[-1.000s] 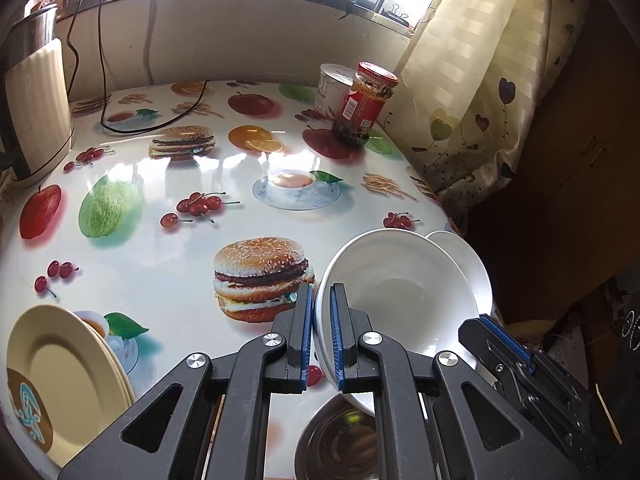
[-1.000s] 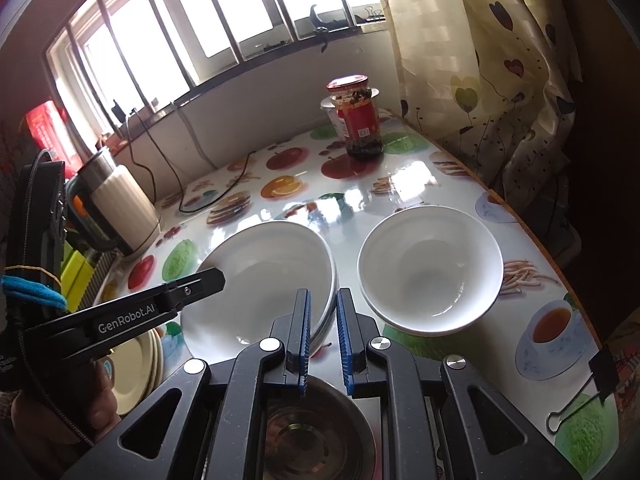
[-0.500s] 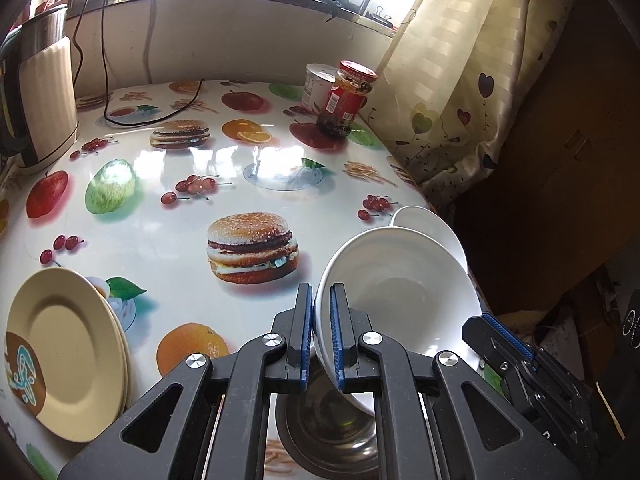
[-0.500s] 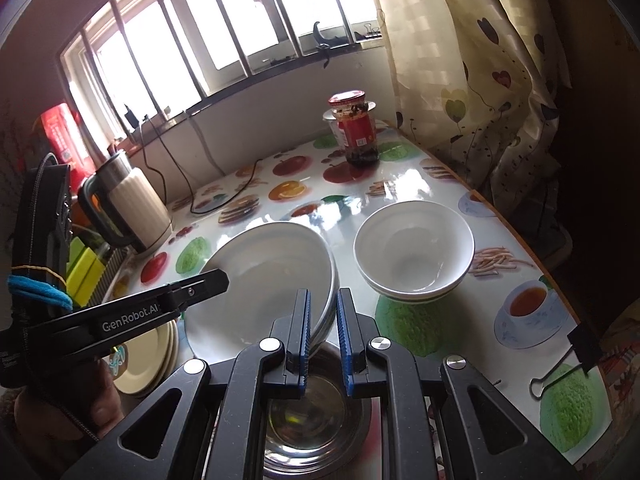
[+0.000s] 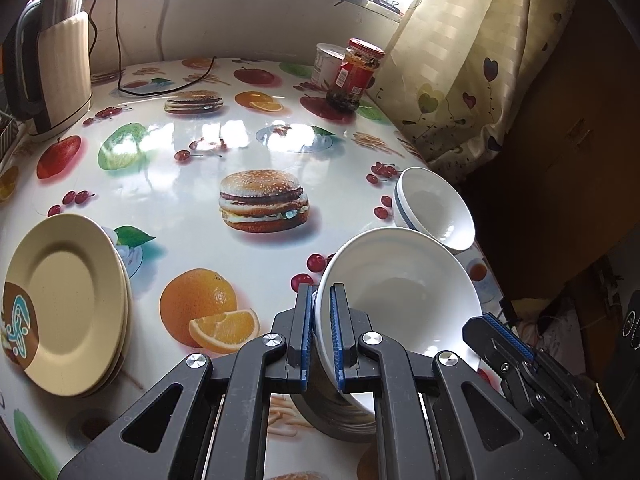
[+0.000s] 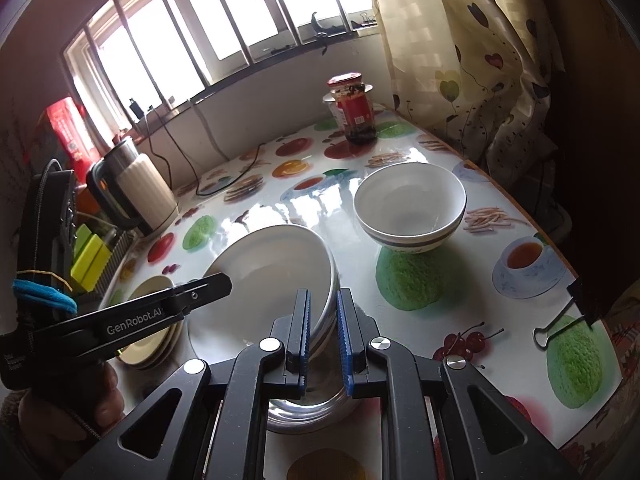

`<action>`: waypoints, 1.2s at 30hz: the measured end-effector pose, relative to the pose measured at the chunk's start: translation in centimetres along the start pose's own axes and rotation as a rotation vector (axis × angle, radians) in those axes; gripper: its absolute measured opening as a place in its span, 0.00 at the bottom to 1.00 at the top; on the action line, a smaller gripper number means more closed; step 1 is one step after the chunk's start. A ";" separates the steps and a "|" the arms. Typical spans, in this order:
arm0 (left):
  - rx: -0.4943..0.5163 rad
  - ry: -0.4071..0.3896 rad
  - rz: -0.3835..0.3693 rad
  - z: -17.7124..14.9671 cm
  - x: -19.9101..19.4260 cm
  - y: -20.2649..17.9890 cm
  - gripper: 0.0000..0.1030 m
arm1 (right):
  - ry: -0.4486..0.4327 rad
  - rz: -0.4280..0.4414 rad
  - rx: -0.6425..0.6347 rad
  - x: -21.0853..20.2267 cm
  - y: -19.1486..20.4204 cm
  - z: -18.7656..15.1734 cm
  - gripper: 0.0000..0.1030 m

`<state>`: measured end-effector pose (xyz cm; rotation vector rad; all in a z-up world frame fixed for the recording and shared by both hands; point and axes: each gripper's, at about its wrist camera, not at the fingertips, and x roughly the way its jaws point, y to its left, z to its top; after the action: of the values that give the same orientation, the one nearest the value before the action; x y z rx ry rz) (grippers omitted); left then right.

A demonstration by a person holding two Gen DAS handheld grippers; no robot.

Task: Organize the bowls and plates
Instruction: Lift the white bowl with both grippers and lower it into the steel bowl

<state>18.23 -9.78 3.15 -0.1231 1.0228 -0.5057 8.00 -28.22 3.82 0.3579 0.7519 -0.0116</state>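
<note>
White lettering "GenRobot.AI" runs along the black plastic left gripper (image 6: 208, 294); the print on the red-labelled glass jar (image 6: 354, 110) is too small to read.

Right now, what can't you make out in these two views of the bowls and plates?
- Steel bowl: mostly hidden behind the claws and the held white bowl, both views.
- Cream plate stack: count unclear; covered by the left claw's arm, right view.
- Striped bowl stack: count unclear, rims overlap.
</note>
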 end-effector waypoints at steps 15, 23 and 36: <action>-0.003 0.036 0.023 -1.6 0.8 0.3 0.09 | 0.050 -0.001 0.014 0.5 -0.4 -2.1 0.13; -0.001 0.053 0.028 -2.0 1.2 0.4 0.09 | 0.059 0.000 0.017 0.6 -0.4 -2.3 0.13; -0.001 0.053 0.026 -2.1 1.2 0.4 0.09 | 0.072 0.002 0.025 1.0 -0.9 -2.6 0.14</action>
<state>17.06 -9.72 0.97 -0.0972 1.0754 -0.4867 6.93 -28.08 1.13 0.3846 0.8236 -0.0065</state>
